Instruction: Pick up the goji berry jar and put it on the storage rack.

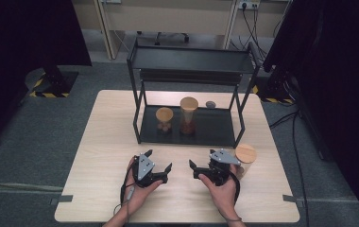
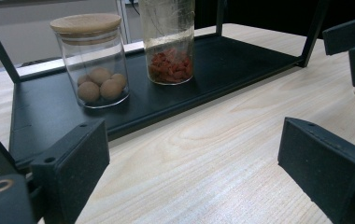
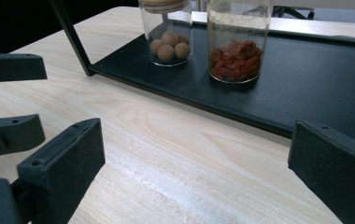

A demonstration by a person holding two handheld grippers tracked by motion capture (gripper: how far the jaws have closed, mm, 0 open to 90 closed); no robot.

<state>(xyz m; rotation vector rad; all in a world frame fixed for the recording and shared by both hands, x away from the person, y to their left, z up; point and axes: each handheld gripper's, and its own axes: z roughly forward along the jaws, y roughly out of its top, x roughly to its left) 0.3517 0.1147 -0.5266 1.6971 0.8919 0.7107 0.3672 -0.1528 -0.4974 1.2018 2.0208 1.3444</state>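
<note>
I count three lidded jars. One jar (image 1: 244, 160) stands on the counter (image 1: 106, 142) just beside my right hand-held gripper (image 1: 201, 169), partly hidden behind it. A short jar (image 2: 91, 60) of round brown balls and a tall jar (image 2: 168, 42) of red pieces stand side by side on the lower shelf of the black rack (image 1: 189, 59); the tall jar's lid is cut off in both gripper views. My left hand-held gripper (image 1: 161, 165) and the right one both rest spread over bare wood, pinching nothing. One small grey object (image 1: 210, 104) beyond the rack is too small to identify.
</note>
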